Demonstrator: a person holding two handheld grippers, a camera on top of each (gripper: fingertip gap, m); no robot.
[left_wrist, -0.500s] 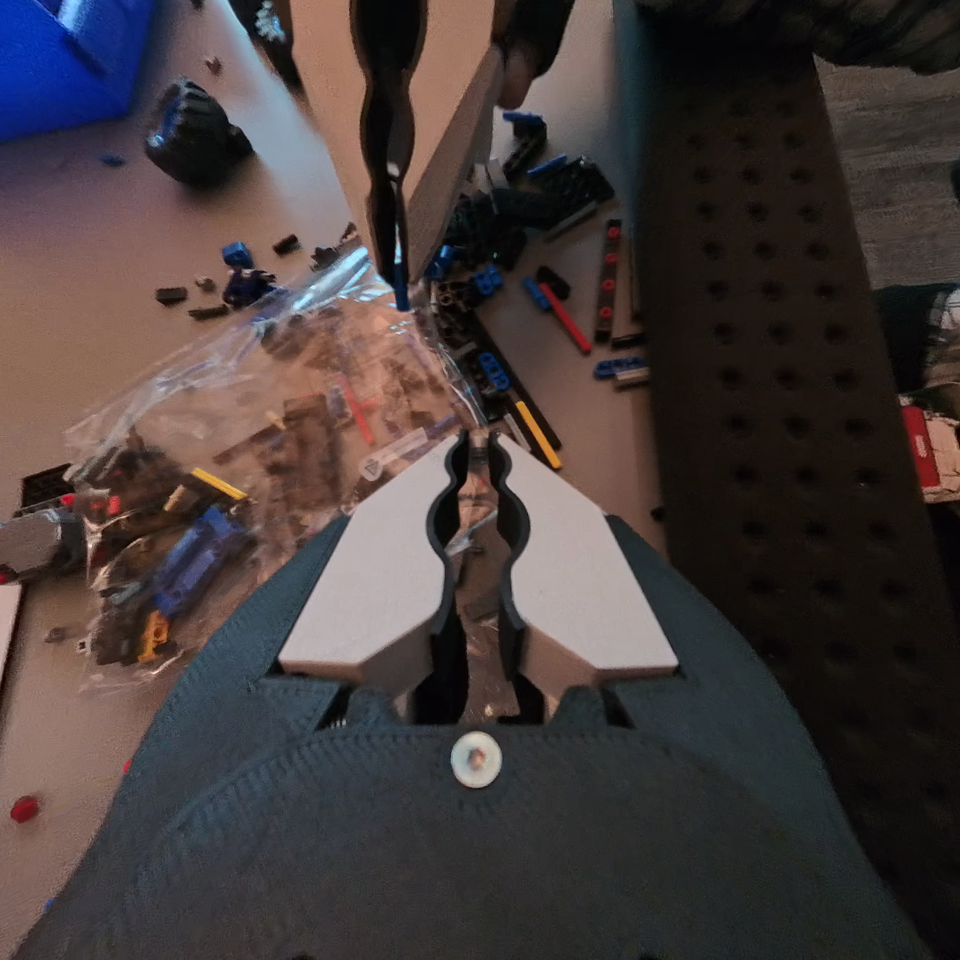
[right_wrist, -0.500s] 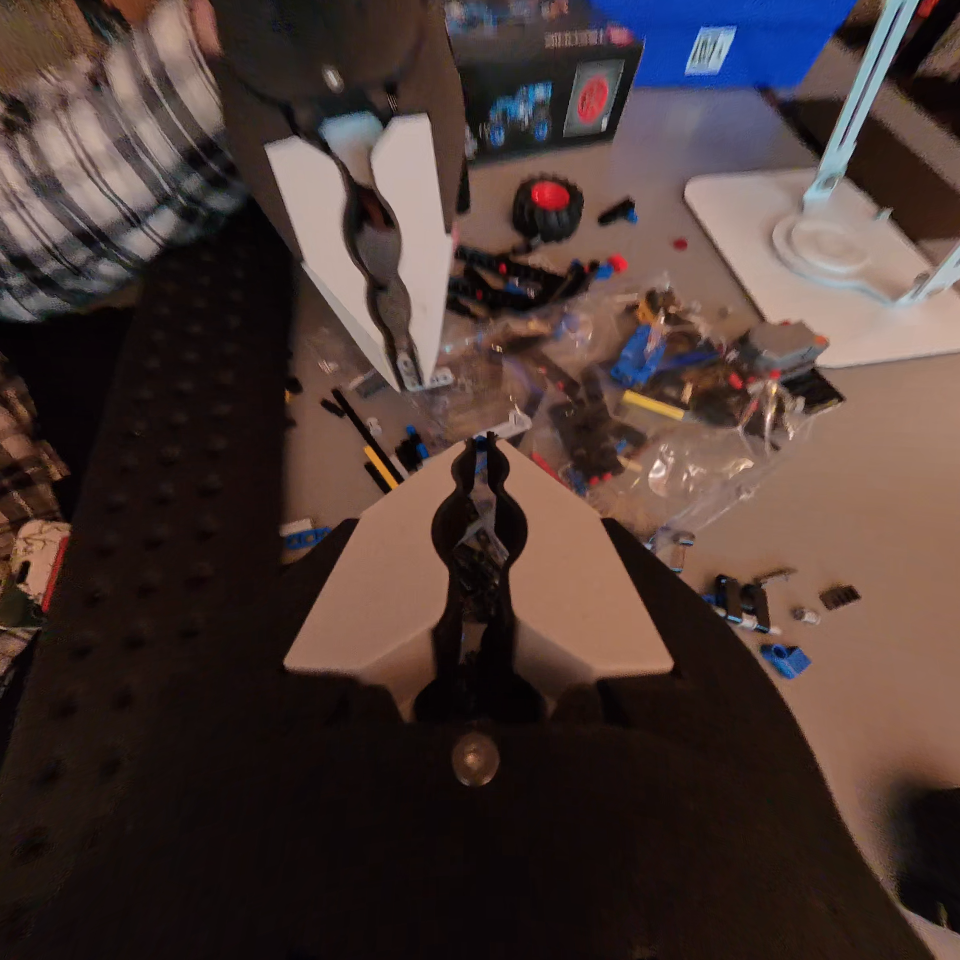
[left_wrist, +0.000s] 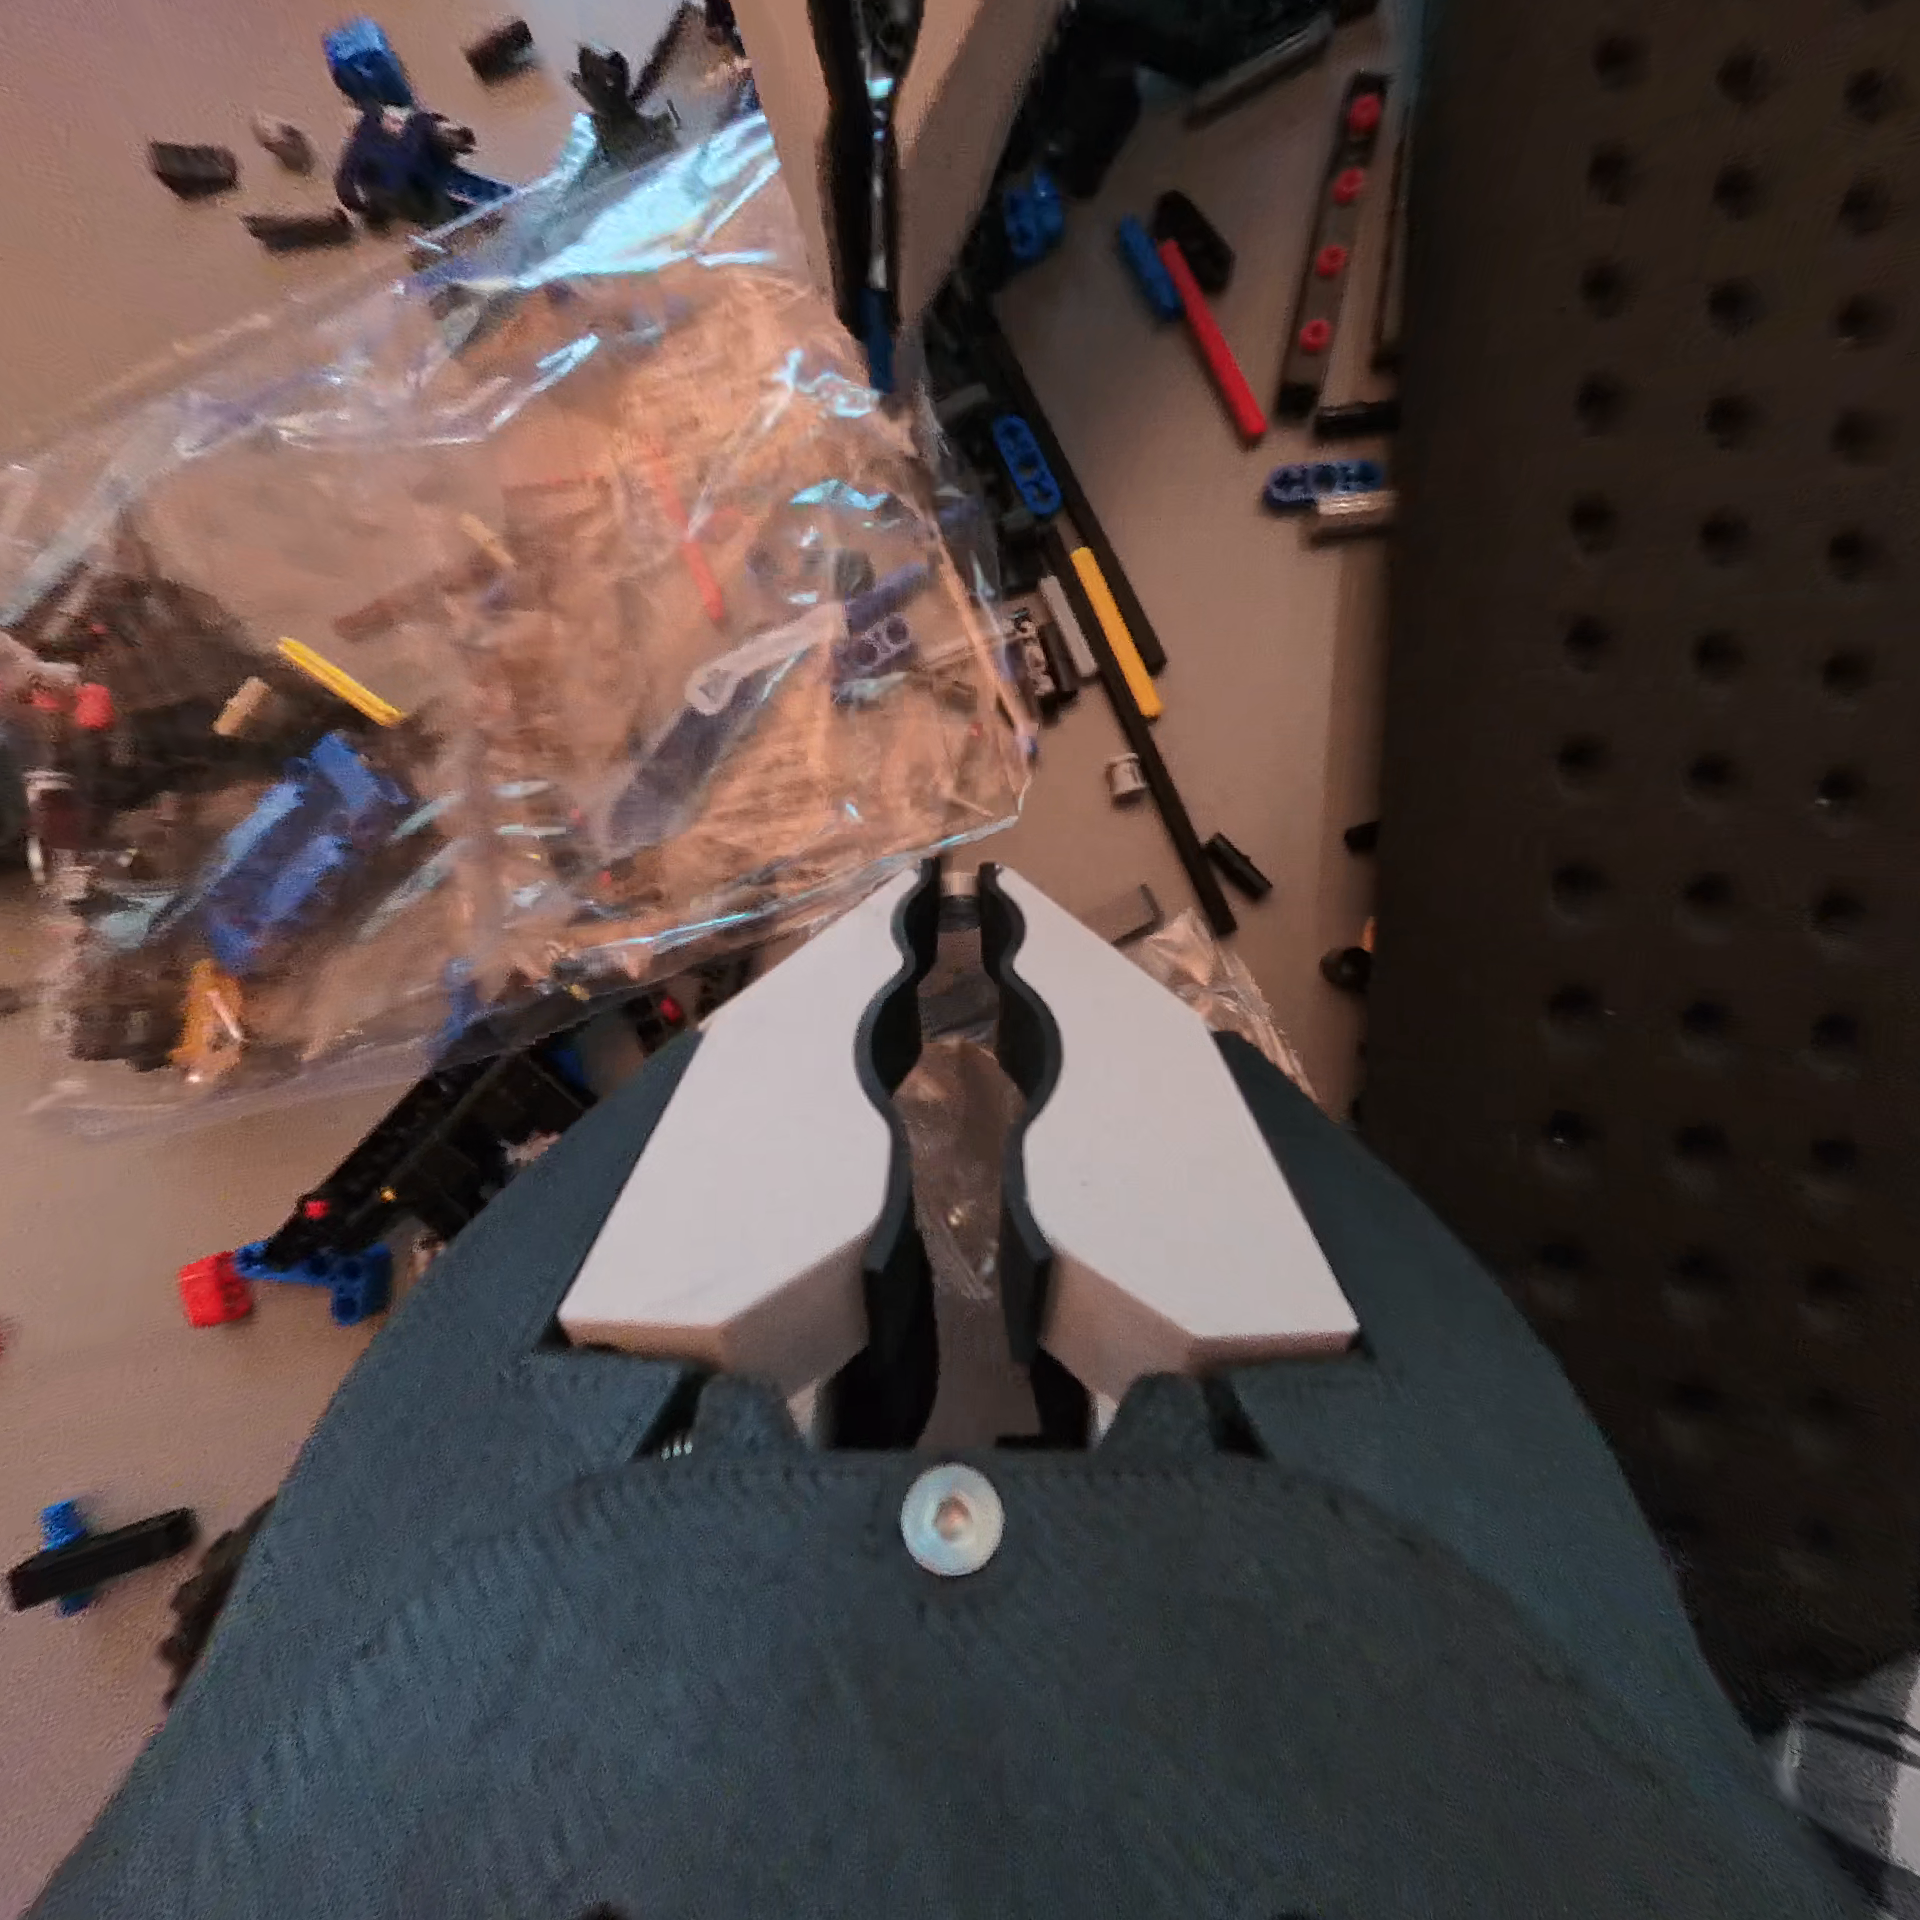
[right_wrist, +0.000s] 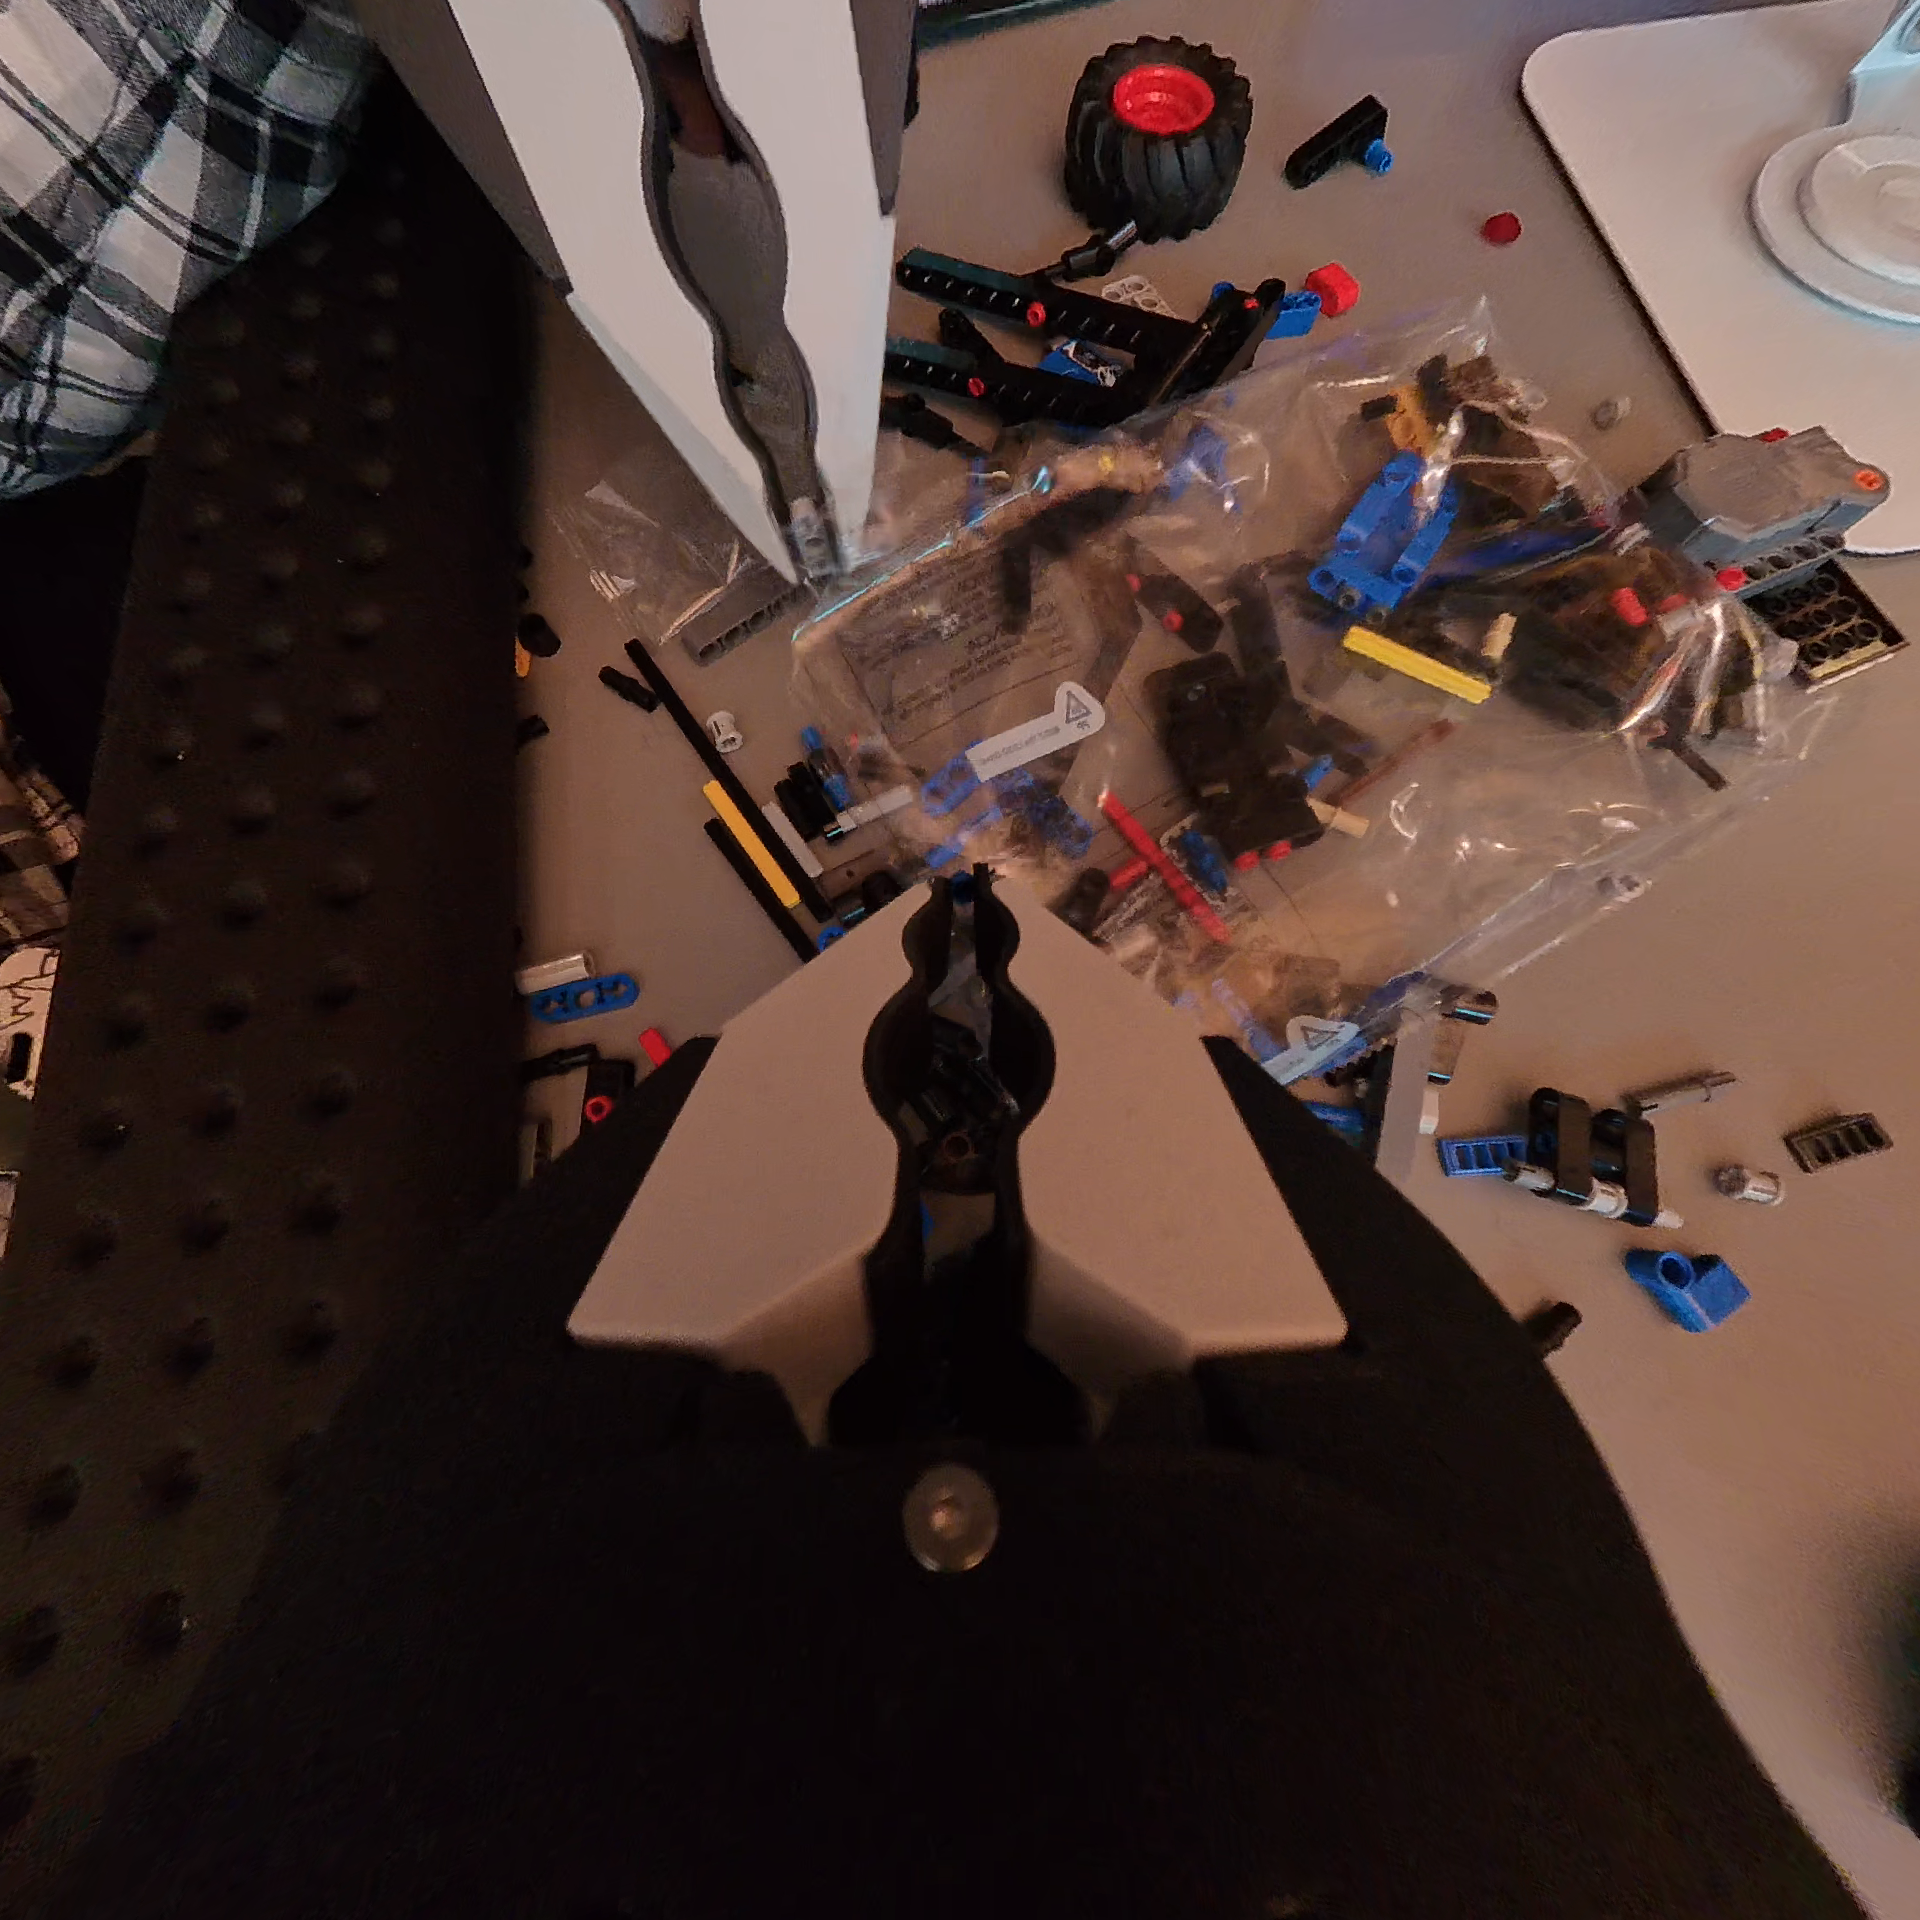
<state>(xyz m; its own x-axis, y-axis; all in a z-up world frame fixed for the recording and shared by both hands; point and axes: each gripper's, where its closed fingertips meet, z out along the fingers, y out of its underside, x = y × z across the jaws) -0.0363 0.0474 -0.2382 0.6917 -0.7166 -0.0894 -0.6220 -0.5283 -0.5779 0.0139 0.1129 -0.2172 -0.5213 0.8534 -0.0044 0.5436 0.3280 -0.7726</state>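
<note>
A clear plastic bag (left_wrist: 520, 623) full of small black, blue, red and yellow building pieces lies on the table; it also shows in the right wrist view (right_wrist: 1299, 675). My left gripper (left_wrist: 961, 883) is nearly shut, pinching the bag's near corner; it shows at the top of the right wrist view (right_wrist: 816, 535). My right gripper (right_wrist: 966, 888) is shut on the bag's other edge, with a bit of blue at its tips. It shows at the top of the left wrist view (left_wrist: 878, 343). The bag is stretched between the two grippers and lifted on that side.
Loose pieces lie all around the bag. A black wheel with a red hub (right_wrist: 1153, 135), a black frame assembly (right_wrist: 1081, 332) and a grey block (right_wrist: 1756, 488) lie beyond it. A white base plate (right_wrist: 1683, 208) is far right. A black studded mat (left_wrist: 1662, 623) borders the table. The left gripper's tips are roughly 9 cm from the right gripper's. Both grippers' tips are roughly 20 cm from the grey block (right_wrist: 1756, 488).
Both grippers have come lower and closer to the bag. Its gripped edge has risen and is pulled tauter between them. The pieces have slid toward the bag's far end.
</note>
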